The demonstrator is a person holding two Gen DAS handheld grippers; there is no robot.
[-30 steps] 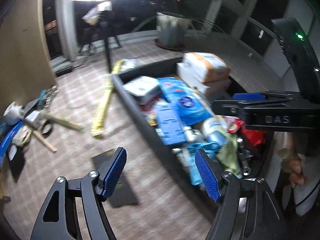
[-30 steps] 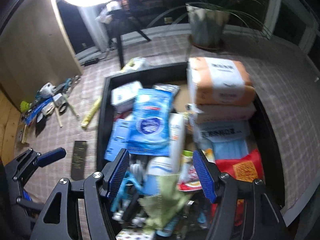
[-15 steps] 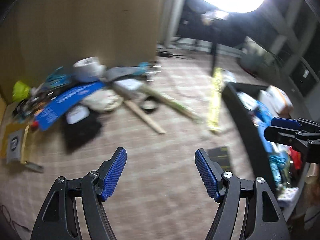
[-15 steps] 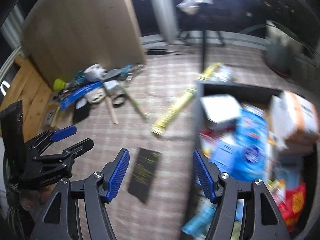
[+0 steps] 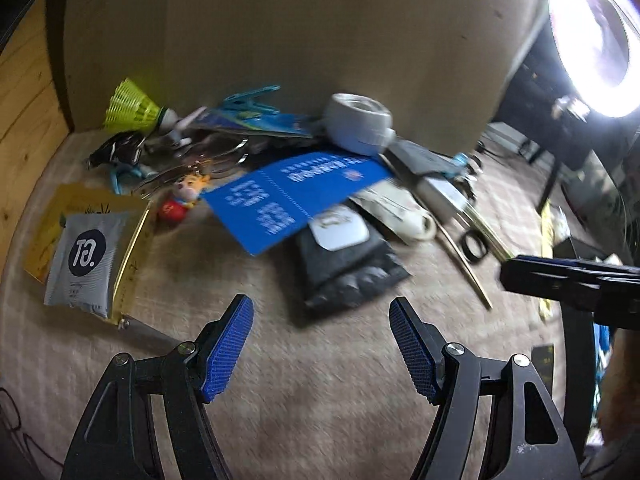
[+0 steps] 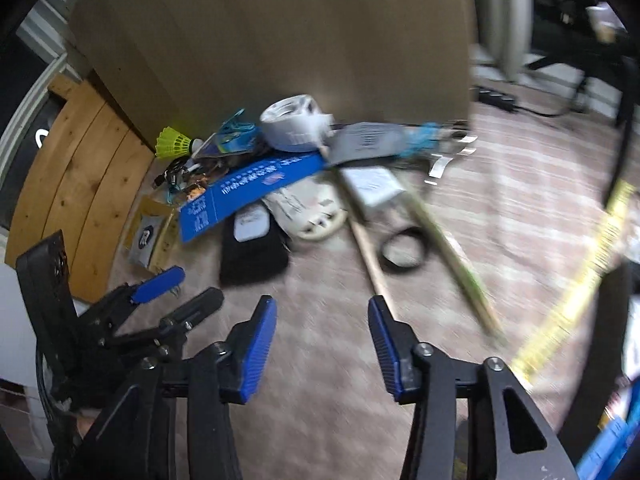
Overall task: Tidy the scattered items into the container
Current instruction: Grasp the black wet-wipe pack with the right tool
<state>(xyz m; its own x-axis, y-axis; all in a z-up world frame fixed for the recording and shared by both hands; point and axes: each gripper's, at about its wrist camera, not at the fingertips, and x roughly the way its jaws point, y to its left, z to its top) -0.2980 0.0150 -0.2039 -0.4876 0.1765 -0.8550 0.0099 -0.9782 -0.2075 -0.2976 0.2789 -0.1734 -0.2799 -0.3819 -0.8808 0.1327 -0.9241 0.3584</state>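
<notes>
Both grippers hung over bare carpet (image 5: pixel 320 420), short of the scattered pile against the brown board (image 5: pixel 320 40). My left gripper (image 5: pixel 321 344) stood wide, nothing between its blue pads. My right gripper (image 6: pixel 322 346) was narrower; its jaws had just been closing, with only carpet between them.

Pile, left wrist view: black pouch (image 5: pixel 348 268) nearest the left gripper, a white flat piece (image 5: pixel 340 230) lying on it, blue printed card (image 5: pixel 296 196) overlapping its far end. Grey sachet (image 5: pixel 86 258) lay to the left on a yellow packet (image 5: pixel 52 216). Behind: yellow-green shuttlecock (image 5: pixel 134 108), small toy figure (image 5: pixel 184 196), white tape roll (image 5: pixel 360 124), black ring (image 5: pixel 476 244) beside thin wooden sticks (image 5: pixel 466 264).

Right wrist view: black ring (image 6: pixel 402 254) lay between two sticks, apart from the pile. The container was only a dark edge at far right (image 6: pixel 616 320); contents too blurred to tell.
</notes>
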